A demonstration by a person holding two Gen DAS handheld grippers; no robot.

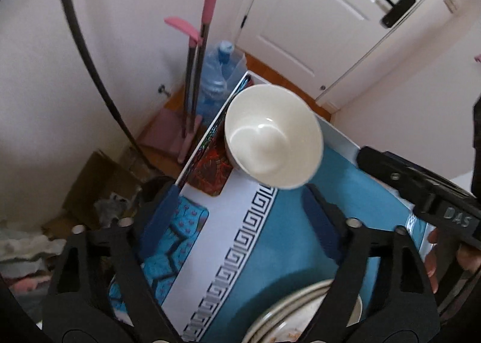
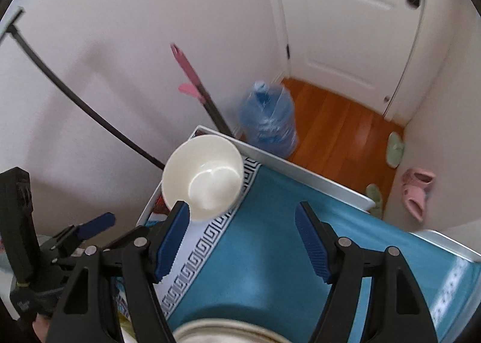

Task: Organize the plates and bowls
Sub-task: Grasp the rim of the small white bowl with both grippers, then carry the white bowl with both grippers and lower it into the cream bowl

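A white bowl (image 1: pixel 272 137) stands at the far corner of the table, on the blue cloth (image 1: pixel 285 237); it also shows in the right wrist view (image 2: pixel 204 176). Stacked plates (image 1: pixel 288 317) with food traces lie at the near edge; their rim shows in the right wrist view (image 2: pixel 228 331). My left gripper (image 1: pixel 240 216) is open and empty, above the cloth between bowl and plates. My right gripper (image 2: pixel 243 240) is open and empty, its left finger close to the bowl's near rim. The right gripper's body (image 1: pixel 421 189) shows at the right of the left view.
Colourful mats (image 1: pixel 210 162) lie along the table's left edge. Beyond the table stand a blue water jug (image 2: pixel 267 120), pink-handled mops (image 1: pixel 198 51), a white door (image 1: pixel 324 12) and slippers (image 2: pixel 415 189) on a wooden floor. Cardboard clutter (image 1: pixel 90 192) sits at left.
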